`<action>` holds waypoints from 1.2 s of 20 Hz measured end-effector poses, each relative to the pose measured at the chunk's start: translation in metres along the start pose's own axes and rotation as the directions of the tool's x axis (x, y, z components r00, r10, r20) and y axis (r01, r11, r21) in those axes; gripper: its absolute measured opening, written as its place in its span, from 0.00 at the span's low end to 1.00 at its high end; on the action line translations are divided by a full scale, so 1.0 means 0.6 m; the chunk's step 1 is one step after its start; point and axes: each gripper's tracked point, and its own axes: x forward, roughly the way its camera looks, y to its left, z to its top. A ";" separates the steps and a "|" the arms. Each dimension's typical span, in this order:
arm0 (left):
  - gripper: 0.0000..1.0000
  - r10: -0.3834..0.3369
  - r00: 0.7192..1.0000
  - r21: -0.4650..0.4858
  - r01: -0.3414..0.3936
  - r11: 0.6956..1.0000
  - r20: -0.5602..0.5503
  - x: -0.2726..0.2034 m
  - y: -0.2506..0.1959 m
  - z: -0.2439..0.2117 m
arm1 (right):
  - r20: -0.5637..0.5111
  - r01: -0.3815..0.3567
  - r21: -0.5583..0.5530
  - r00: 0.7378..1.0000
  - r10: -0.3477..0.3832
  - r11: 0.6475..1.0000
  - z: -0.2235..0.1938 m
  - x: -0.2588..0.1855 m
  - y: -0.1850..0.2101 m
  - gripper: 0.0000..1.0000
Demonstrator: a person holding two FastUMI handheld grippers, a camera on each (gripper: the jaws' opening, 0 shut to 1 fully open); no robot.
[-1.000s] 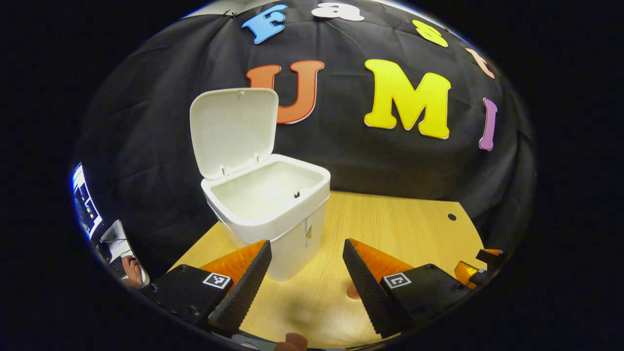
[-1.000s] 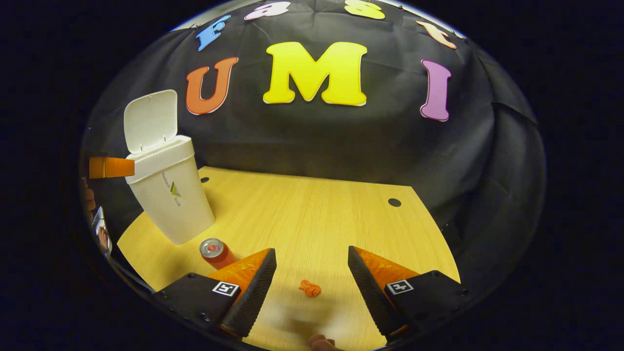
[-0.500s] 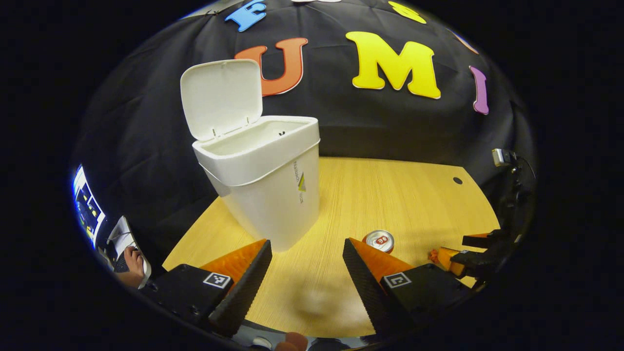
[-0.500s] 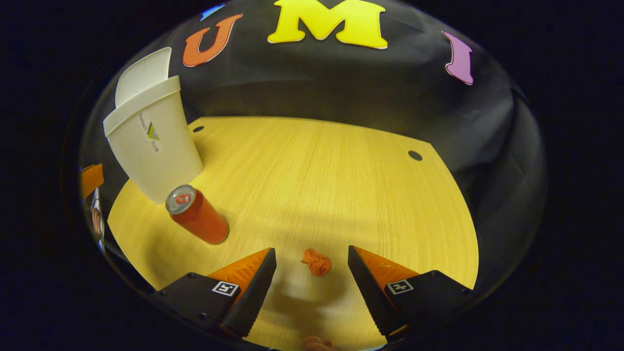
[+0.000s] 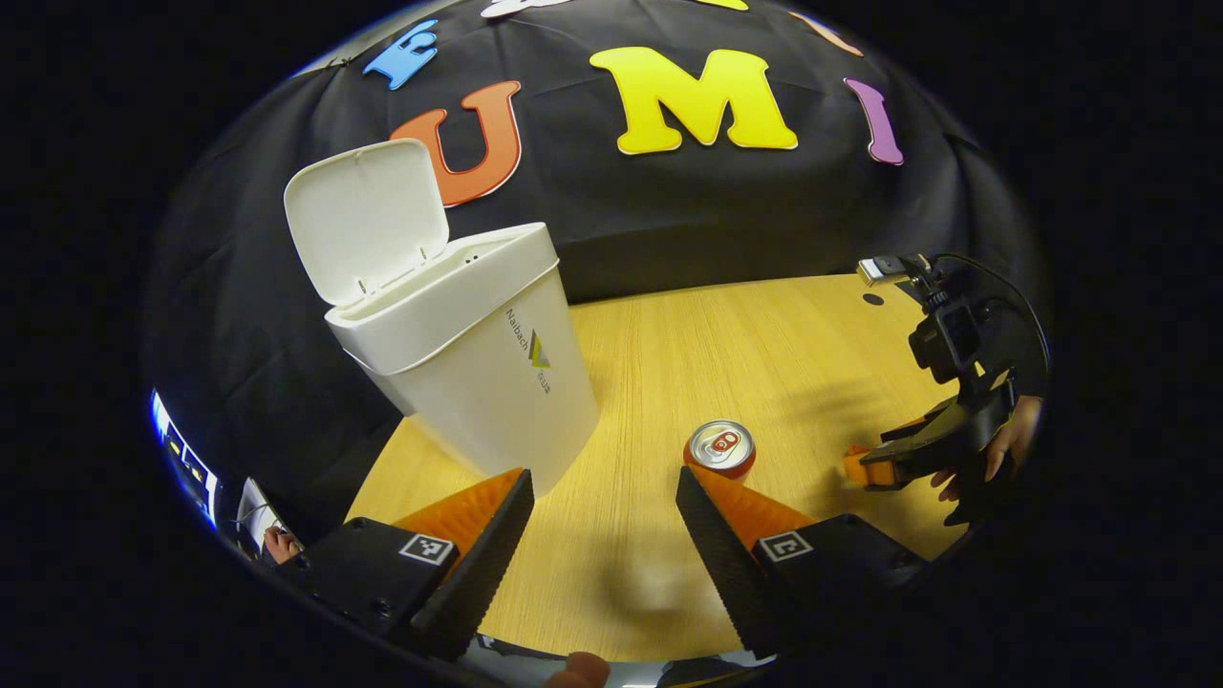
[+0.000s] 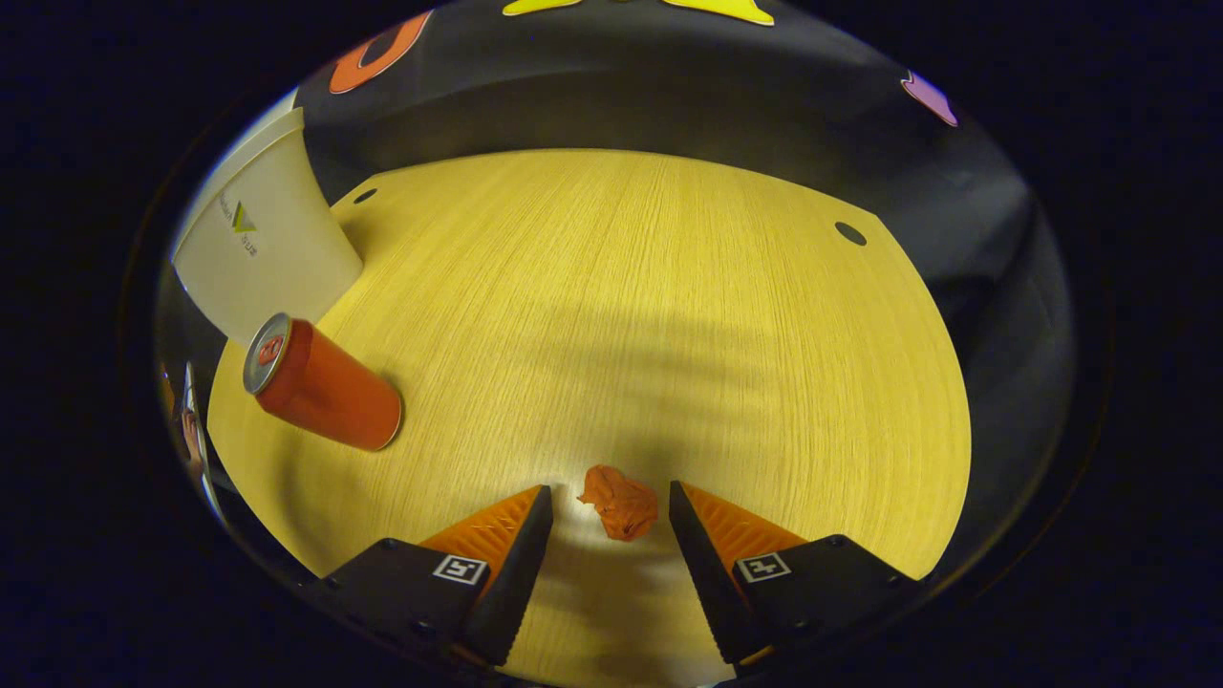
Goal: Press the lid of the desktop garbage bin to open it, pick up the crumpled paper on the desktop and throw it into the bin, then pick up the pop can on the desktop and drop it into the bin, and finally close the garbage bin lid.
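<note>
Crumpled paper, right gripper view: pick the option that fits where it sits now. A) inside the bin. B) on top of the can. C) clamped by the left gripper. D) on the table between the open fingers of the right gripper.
D: the crumpled paper lies on the table in the gap of the open right gripper, apart from the can.

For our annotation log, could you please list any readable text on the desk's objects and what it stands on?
Garbage bin: small print beside a triangular logo on its side, too blurred to read.
Pop can: mark on its top, illegible.
Left hand-held gripper: square coded tags, no words.
</note>
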 end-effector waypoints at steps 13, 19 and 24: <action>0.99 -0.002 1.000 0.037 0.003 0.999 -0.024 0.008 0.019 -0.012 | -0.114 0.016 0.034 0.993 -0.012 0.999 -0.026 0.025 -0.003 0.42; 0.99 -0.012 0.999 0.011 0.013 1.000 -0.042 0.001 0.025 -0.026 | -0.094 -0.008 0.061 0.995 0.014 0.998 -0.018 0.002 -0.007 0.15; 0.99 -0.030 0.999 0.006 0.030 1.000 -0.019 -0.009 0.031 -0.027 | -0.008 -0.010 0.038 1.000 0.011 0.999 0.032 -0.081 -0.019 0.15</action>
